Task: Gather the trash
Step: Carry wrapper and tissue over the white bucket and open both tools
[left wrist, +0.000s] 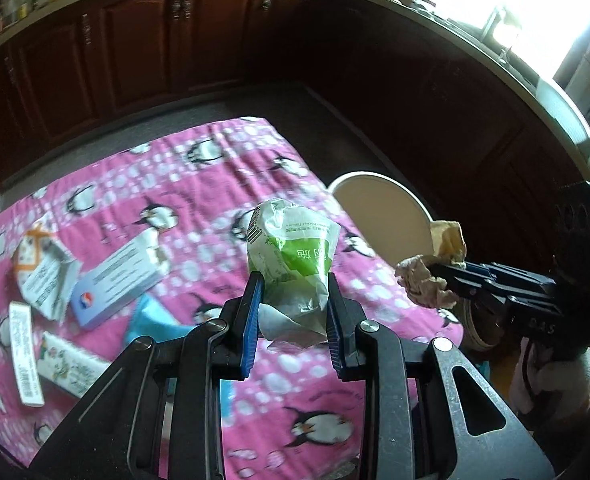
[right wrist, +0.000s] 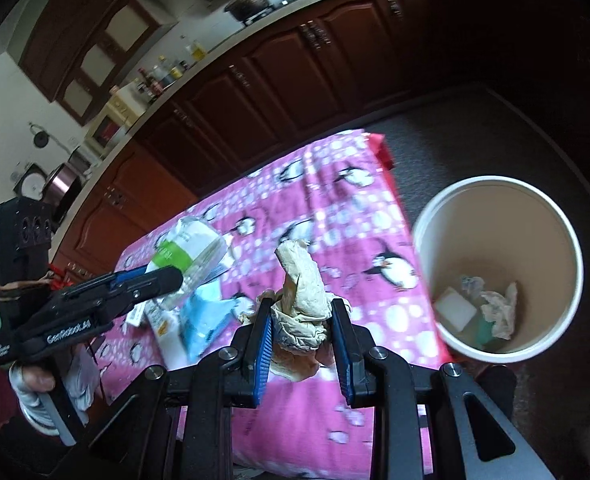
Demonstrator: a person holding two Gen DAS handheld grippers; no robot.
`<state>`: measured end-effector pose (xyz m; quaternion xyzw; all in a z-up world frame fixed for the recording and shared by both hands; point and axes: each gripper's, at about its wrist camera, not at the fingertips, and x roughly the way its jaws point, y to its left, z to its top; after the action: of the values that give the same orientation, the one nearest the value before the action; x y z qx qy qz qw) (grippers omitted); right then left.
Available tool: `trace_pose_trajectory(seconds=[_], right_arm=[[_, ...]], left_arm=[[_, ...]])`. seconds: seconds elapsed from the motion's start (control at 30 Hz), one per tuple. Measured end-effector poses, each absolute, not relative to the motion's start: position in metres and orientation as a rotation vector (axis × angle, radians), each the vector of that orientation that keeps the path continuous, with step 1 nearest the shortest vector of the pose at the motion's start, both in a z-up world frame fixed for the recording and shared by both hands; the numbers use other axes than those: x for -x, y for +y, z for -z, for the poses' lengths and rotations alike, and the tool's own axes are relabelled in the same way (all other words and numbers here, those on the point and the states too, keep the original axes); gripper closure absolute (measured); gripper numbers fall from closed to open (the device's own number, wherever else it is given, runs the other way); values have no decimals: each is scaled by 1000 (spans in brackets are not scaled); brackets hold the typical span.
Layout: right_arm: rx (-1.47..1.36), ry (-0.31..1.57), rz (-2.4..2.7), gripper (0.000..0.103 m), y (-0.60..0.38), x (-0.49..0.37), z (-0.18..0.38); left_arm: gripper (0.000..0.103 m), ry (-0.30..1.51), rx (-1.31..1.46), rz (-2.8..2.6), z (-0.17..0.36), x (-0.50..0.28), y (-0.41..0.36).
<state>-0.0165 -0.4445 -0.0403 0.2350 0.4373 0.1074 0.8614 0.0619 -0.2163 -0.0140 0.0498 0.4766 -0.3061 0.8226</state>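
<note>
My left gripper (left wrist: pixel 293 284) is shut on a crumpled green-and-white plastic wrapper (left wrist: pixel 291 248), held up above the pink penguin tablecloth (left wrist: pixel 199 184). From the right wrist camera the same wrapper (right wrist: pixel 193 252) shows at the left gripper's tips (right wrist: pixel 175 280). My right gripper (right wrist: pixel 301 312) is shut on a crumpled beige paper wad (right wrist: pixel 301 292), which also appears at the right of the left wrist view as a wad (left wrist: pixel 423 280). A cream trash bin (right wrist: pixel 499 268) stands on the floor right of the table, with several scraps at its bottom. Its rim (left wrist: pixel 379 178) shows past the table edge.
Boxes and wrappers lie on the cloth: a white-and-blue box (left wrist: pixel 115 284), an orange-marked carton (left wrist: pixel 41 268), a flowered box (left wrist: pixel 71 364), a blue packet (right wrist: pixel 207 316). Dark wooden cabinets (left wrist: pixel 155 40) and a counter curve around the table. A gloved hand (right wrist: pixel 35 380) holds the left gripper's handle.
</note>
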Motion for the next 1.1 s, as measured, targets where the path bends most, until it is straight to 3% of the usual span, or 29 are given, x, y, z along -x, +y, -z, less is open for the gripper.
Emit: trace_pose_trajectory(seconds=[1.03,1.07,1.1], right_arm=[[-561,964,90,77,-555,9,92],[-550,966,107,75,-556,7,93],[-542,969,123,65,-557,6,94]], left_arm=[[76,1156,-120,792,74,-94,-359],[76,1158,-113,795,76,-96,-362],[76,1161,-99,801,79,-97,-365]])
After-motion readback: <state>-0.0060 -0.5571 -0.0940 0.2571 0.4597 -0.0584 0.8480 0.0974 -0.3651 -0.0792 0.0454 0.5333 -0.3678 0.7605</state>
